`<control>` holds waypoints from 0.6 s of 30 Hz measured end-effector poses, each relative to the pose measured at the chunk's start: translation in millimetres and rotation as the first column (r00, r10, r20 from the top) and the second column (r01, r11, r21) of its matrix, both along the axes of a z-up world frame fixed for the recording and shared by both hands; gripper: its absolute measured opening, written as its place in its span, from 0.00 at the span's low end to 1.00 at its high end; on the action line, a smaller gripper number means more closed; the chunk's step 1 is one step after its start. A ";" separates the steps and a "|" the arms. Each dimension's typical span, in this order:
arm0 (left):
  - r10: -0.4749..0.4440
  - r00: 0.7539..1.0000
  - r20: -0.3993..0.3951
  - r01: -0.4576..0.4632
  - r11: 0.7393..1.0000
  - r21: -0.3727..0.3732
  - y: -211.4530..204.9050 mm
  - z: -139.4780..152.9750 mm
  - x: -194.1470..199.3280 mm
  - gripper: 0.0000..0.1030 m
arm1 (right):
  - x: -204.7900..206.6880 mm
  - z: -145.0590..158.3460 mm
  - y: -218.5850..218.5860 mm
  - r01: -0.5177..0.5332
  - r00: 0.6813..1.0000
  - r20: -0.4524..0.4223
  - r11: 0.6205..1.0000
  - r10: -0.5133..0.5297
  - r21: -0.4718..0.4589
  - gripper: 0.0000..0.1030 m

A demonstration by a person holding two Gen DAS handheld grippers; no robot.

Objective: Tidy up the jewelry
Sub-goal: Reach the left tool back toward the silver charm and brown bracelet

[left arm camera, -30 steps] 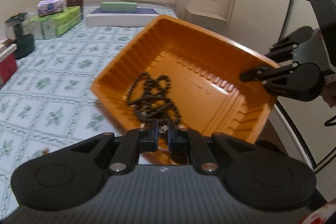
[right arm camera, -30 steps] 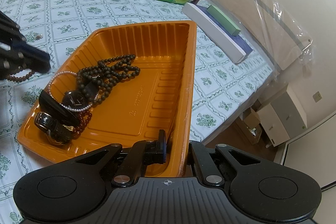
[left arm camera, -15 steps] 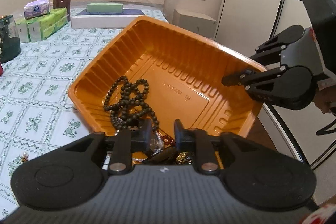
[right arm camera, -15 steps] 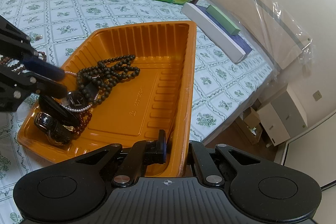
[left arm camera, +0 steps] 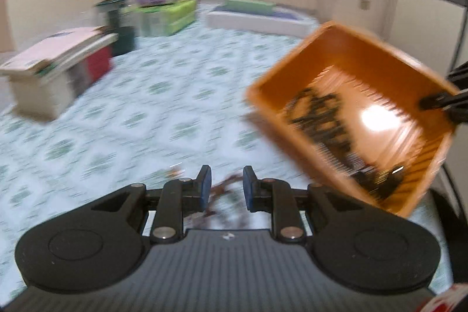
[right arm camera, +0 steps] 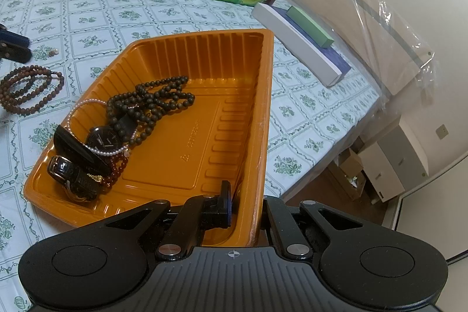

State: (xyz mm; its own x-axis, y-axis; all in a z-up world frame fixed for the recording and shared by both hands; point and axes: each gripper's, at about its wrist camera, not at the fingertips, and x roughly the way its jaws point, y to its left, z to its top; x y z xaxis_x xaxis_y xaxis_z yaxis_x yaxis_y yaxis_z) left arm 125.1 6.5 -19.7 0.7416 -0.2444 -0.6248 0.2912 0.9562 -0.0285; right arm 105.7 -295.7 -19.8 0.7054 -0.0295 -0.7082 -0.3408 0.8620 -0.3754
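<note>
Blur smears the left wrist view, yet we can make out the left gripper spread partway over the floral tablecloth, its jaws having just been opening, with a reddish-brown bead strand lying in the gap and touching neither pad as far as we can tell. The orange tray sits to the right. We judge the next pickup is this strand, so we should slow down, centre the beads between the pads and close only once the picture settles.

From the right wrist view, we see the right gripper pressed together on the tray's near rim, steadying it. Dark beads, a pearl bracelet and watches already lie in its near-left corner; the brown bead necklace rests on the cloth just left of the tray. We keep that pinch firm.
</note>
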 end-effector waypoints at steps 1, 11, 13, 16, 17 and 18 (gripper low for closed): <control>0.021 1.000 -0.004 -0.021 1.000 0.014 8.1 -2.9 0.0 0.19 | 0.0 -0.1 0.0 0.000 1.000 0.000 1.000 0.000 0.000 0.04; 0.100 0.995 -0.012 -0.099 0.995 0.025 36.1 -23.0 21.0 0.21 | -0.9 0.0 -0.4 0.003 1.000 -0.002 1.000 -0.003 0.002 0.04; 0.091 0.996 -0.012 -0.090 0.995 0.031 30.8 -25.8 29.1 0.21 | -0.8 0.0 -0.5 0.003 1.000 -0.002 1.000 -0.003 0.001 0.04; 0.074 0.997 -0.016 -0.073 0.996 0.053 22.2 -32.3 40.6 0.21 | -0.9 0.2 -0.9 0.003 1.000 -0.003 1.000 -0.003 0.001 0.04; 0.070 0.997 -0.016 -0.069 0.996 0.061 19.9 -34.2 44.2 0.21 | -1.0 0.3 -0.8 0.002 1.000 -0.002 1.000 -0.002 0.001 0.04; 0.064 0.998 -0.018 -0.063 0.996 0.068 17.6 -36.4 48.2 0.21 | -0.8 0.1 -1.0 0.003 1.000 -0.002 1.000 -0.003 0.001 0.04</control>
State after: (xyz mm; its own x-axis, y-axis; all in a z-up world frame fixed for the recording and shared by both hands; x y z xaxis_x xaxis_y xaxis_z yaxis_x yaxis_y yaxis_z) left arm 173.3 24.1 -56.1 0.7415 -0.1543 -0.6530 0.2298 0.9727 0.0311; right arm 104.9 -296.7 -19.7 0.7036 -0.0306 -0.7100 -0.3392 0.8634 -0.3734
